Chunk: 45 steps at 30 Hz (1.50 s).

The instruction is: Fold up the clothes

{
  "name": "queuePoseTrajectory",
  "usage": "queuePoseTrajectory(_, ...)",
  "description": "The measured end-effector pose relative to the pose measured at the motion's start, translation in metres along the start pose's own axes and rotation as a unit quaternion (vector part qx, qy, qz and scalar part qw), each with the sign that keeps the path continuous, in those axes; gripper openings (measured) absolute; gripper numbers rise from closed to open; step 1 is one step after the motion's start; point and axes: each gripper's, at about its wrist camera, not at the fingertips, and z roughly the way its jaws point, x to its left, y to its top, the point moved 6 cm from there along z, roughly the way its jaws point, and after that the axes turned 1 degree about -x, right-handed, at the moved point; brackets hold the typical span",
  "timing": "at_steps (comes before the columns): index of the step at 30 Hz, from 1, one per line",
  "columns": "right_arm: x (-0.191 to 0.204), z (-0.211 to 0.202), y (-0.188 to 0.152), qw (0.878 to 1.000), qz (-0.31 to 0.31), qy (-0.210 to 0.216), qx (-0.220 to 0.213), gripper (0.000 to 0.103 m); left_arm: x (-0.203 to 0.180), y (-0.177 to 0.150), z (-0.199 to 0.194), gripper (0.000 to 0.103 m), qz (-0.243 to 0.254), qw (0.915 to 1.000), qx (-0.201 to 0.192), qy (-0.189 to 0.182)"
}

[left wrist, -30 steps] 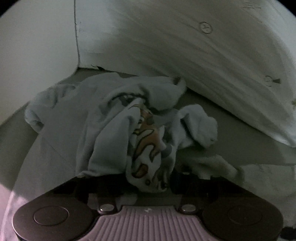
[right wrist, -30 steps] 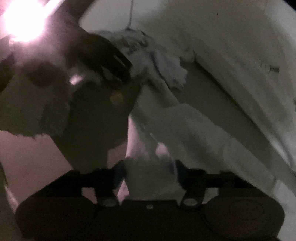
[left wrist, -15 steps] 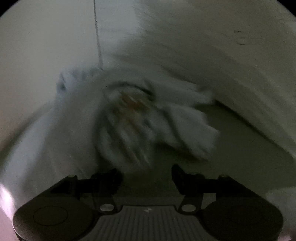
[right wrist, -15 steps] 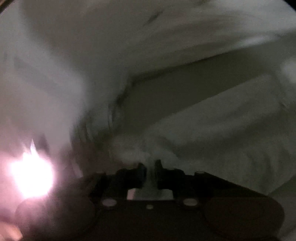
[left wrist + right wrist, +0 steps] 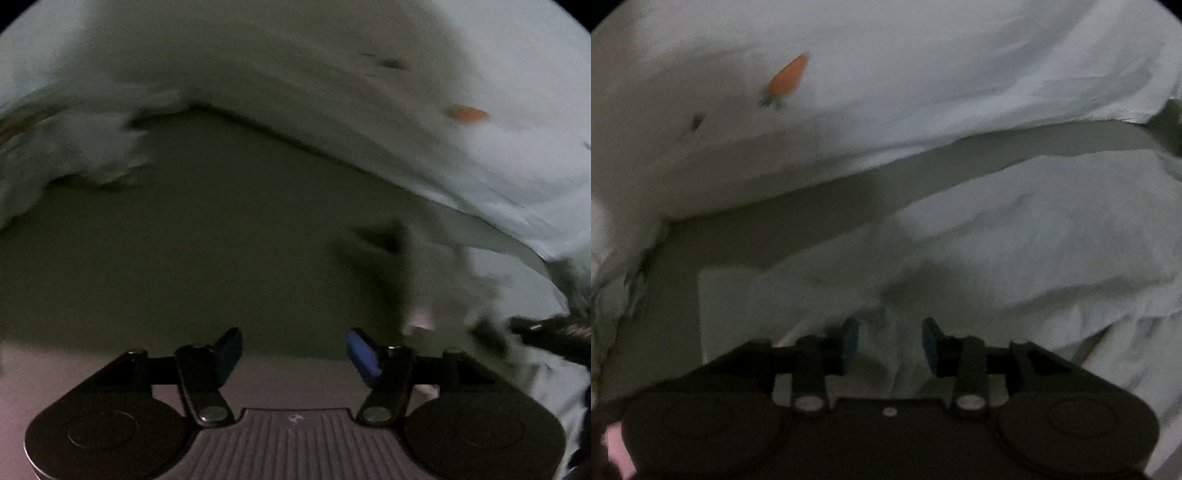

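The scene is dim and partly blurred. In the left wrist view my left gripper [image 5: 293, 349] is open and empty over bare grey bedding [image 5: 221, 240]. A crumpled pale blue garment [image 5: 74, 147] lies far off at the upper left. In the right wrist view my right gripper [image 5: 889, 341] is open, jaws apart, just over a flat pale garment [image 5: 997, 240] spread on the bed. Nothing is held between its fingers. Whether cloth touches the pads is unclear.
A large white pillow with a carrot print [image 5: 786, 77] rises behind the bed surface; it also shows in the left wrist view [image 5: 406, 110]. The other gripper's dark body [image 5: 550, 332] shows at the right edge there.
My left gripper let go of the crumpled garment and swung right, away from it. My right gripper, shut on pale cloth half a second ago, has opened and now faces the spread garment.
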Motion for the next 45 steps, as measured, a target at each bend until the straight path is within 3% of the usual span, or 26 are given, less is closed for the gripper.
queuePoseTrajectory(3,-0.002,0.002,-0.018,1.000,0.003,0.009,0.021,0.043,-0.031,0.003,0.011,0.082,0.017,0.9976,0.006,-0.067)
queuePoseTrajectory(5,-0.005,0.002,-0.025,0.999,0.006,0.011,0.030,0.043,-0.042,0.003,0.021,0.082,0.008,0.9952,0.015,-0.096)
queuePoseTrajectory(6,-0.006,0.002,-0.025,0.999,0.009,0.009,0.029,0.043,-0.046,0.002,0.026,0.076,0.001,0.9945,0.017,-0.104)
queuePoseTrajectory(7,-0.007,0.003,-0.023,1.000,0.013,0.008,0.026,0.043,-0.048,0.002,0.032,0.064,-0.007,0.9950,0.012,-0.099)
queuePoseTrajectory(8,-0.010,0.002,-0.021,1.000,0.021,0.008,0.020,0.043,-0.048,0.002,0.036,0.025,-0.012,0.9965,0.010,-0.082)
queuePoseTrajectory(9,-0.013,0.000,-0.019,0.999,0.029,0.009,0.014,0.044,-0.047,0.003,0.038,0.004,-0.012,0.9981,0.011,-0.059)
queuePoseTrajectory(10,-0.016,-0.003,-0.018,0.999,0.036,0.010,0.009,0.044,-0.045,0.005,0.037,0.000,-0.010,0.9993,0.011,-0.036)
queuePoseTrajectory(11,-0.019,-0.005,-0.016,0.999,0.041,0.007,0.003,0.044,-0.043,0.009,0.032,0.000,-0.014,0.9996,0.004,-0.023)
queuePoseTrajectory(14,-0.030,-0.011,-0.013,0.999,0.048,-0.005,-0.011,0.044,-0.017,0.029,-0.012,0.000,-0.080,0.9955,-0.038,-0.033)
queuePoseTrajectory(17,-0.033,-0.020,-0.014,0.999,0.038,-0.007,-0.018,0.045,0.027,0.052,-0.069,0.000,-0.139,0.9860,-0.088,-0.024)
queuePoseTrajectory(19,-0.022,-0.025,-0.018,1.000,-0.001,0.000,-0.022,0.047,0.057,0.063,-0.093,0.000,-0.171,0.9796,-0.106,-0.013)
queuePoseTrajectory(21,-0.002,-0.027,-0.024,0.998,-0.047,0.025,-0.020,0.052,0.080,0.069,-0.101,0.001,-0.178,0.9786,-0.104,0.009)
queuePoseTrajectory(24,0.041,-0.024,-0.038,0.989,-0.133,0.070,-0.012,0.054,0.095,0.067,-0.093,0.001,-0.145,0.9846,-0.070,0.069)
queuePoseTrajectory(27,0.094,-0.025,-0.060,0.959,-0.257,0.124,-0.002,0.060,0.100,0.062,-0.080,0.001,-0.134,0.9863,-0.035,0.090)
queuePoseTrajectory(30,0.136,-0.023,-0.086,0.924,-0.355,0.143,-0.011,0.062,0.107,0.060,-0.072,0.004,-0.124,0.9858,-0.017,0.112)
queuePoseTrajectory(36,0.191,-0.012,-0.119,0.871,-0.448,0.201,-0.011,0.062,0.114,0.064,-0.051,0.004,-0.131,0.9843,-0.004,0.118)
queuePoseTrajectory(39,0.211,-0.004,-0.131,0.846,-0.491,0.208,-0.022,0.061,0.117,0.066,-0.047,0.004,-0.137,0.9837,-0.001,0.117)
queuePoseTrajectory(41,0.219,0.003,-0.134,0.839,-0.502,0.207,-0.021,0.052,0.120,0.068,-0.047,0.004,-0.136,0.9831,-0.003,0.122)
queuePoseTrajectory(42,0.221,0.006,-0.131,0.843,-0.494,0.212,-0.021,0.044,0.121,0.070,-0.048,0.005,-0.135,0.9828,-0.005,0.126)
queuePoseTrajectory(43,0.223,0.008,-0.128,0.846,-0.486,0.216,-0.020,0.003,0.123,0.072,-0.050,0.005,-0.135,0.9825,-0.006,0.129)
queuePoseTrajectory(45,0.224,0.007,-0.121,0.851,-0.469,0.235,-0.012,0.004,0.125,0.076,-0.059,0.004,-0.139,0.9818,-0.010,0.129)
